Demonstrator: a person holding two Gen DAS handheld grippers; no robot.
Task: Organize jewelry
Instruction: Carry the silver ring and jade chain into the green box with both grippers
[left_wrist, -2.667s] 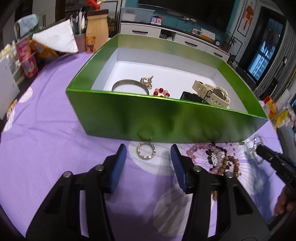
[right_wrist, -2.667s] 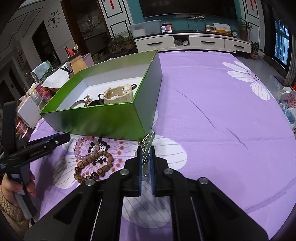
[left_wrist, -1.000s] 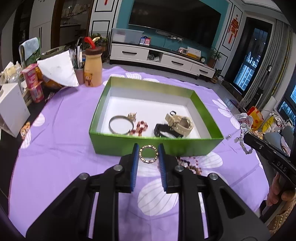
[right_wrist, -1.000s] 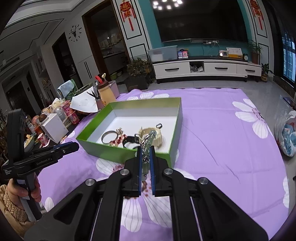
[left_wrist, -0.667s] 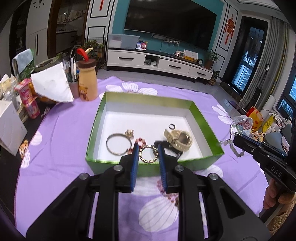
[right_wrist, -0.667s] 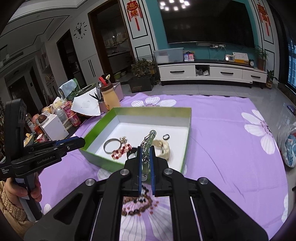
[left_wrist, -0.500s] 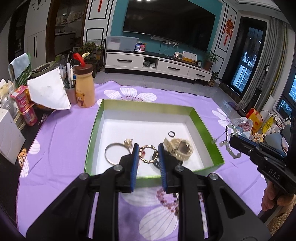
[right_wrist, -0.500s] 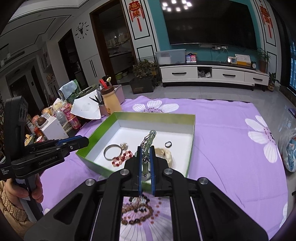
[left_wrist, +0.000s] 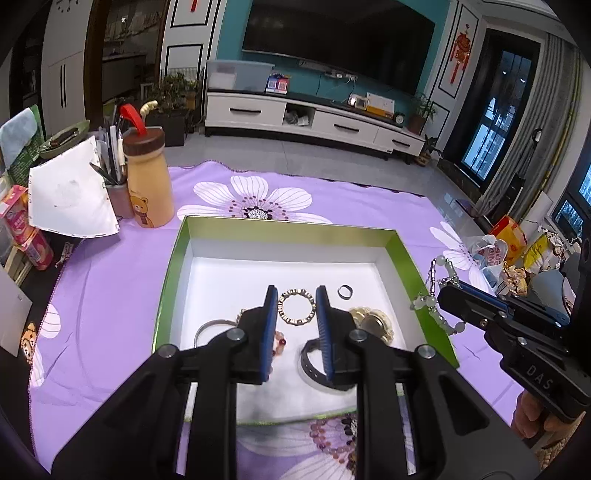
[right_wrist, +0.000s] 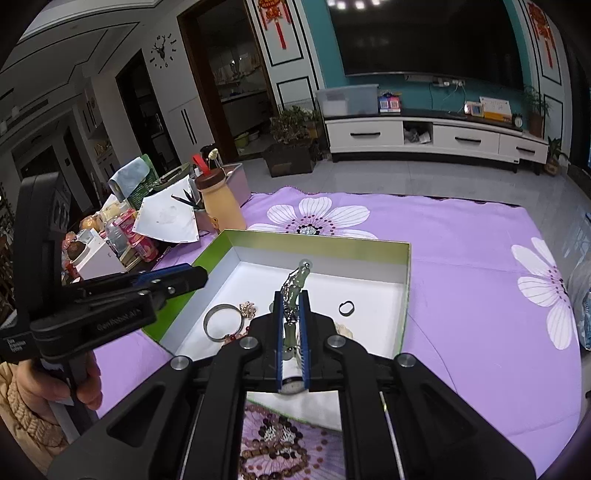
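Jewelry here is tiny, light stuff: the left gripper (left_wrist: 296, 312) has its fingers pinched edge-on across a stiff beaded ring (left_wrist: 296, 312), held over the green box (left_wrist: 168, 280). The right gripper (right_wrist: 291, 325) is clamped narrow on a floppy jade bead chain (right_wrist: 293, 291) that'll probably swing, also above the box.

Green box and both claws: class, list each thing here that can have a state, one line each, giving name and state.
Green box: lidless, holding jewelry.
Left claw: shut on the gold ring bracelet, over the box.
Right claw: shut on the jade bead chain, over the box.
Cream watch: lying in the box.
Silver bangle: lying flat in the box.
Small black ring: lying in the box.
Bead bracelets: outside the box, on the cloth.
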